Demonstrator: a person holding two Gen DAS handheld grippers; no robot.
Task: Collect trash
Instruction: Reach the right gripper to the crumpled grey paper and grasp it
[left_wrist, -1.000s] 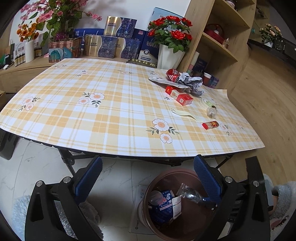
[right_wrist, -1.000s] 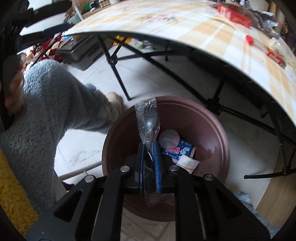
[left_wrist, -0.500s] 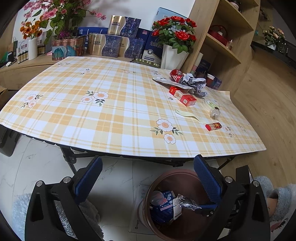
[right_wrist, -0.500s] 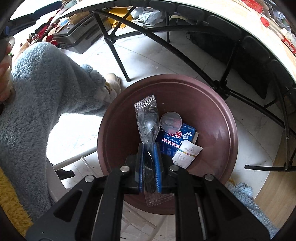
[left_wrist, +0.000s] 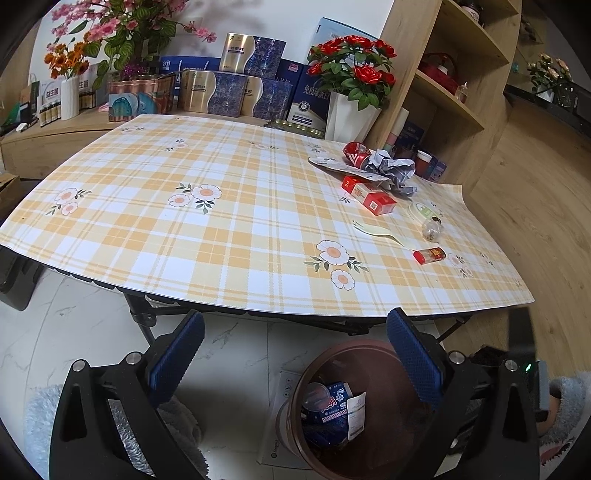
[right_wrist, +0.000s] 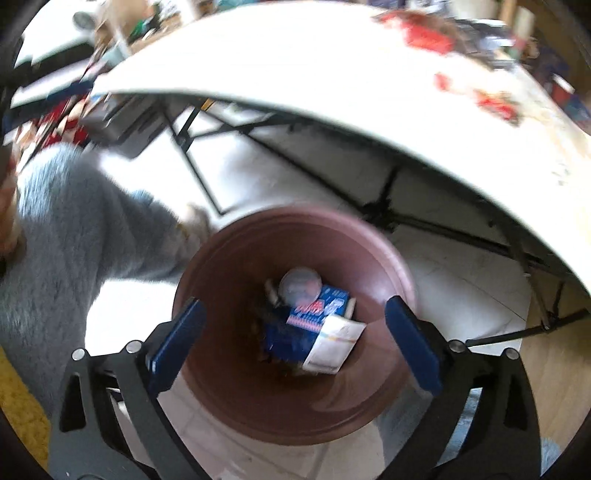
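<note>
Wrapped spoon gone from the right hand-held gripper (right_wrist: 293, 332), whose jaws, shut on it a second ago, are now opening with nothing between them.

Right hand-held gripper is hanging over the brown bin (right_wrist: 369, 398) on the floor beside the desk (left_wrist: 236, 236); the bin is holding a blue carton (right_wrist: 314, 321), a white packet (right_wrist: 332, 347) and a clear round lid (right_wrist: 300, 286), the picture being blurred. Left hand-held gripper (left_wrist: 295, 358) is standing wide and empty near the desk edge. Still lying on the desk: red box (left_wrist: 369, 195), crumpled paper (left_wrist: 393, 171), pale fork (left_wrist: 380, 232), small red tube (left_wrist: 429, 255).
</note>
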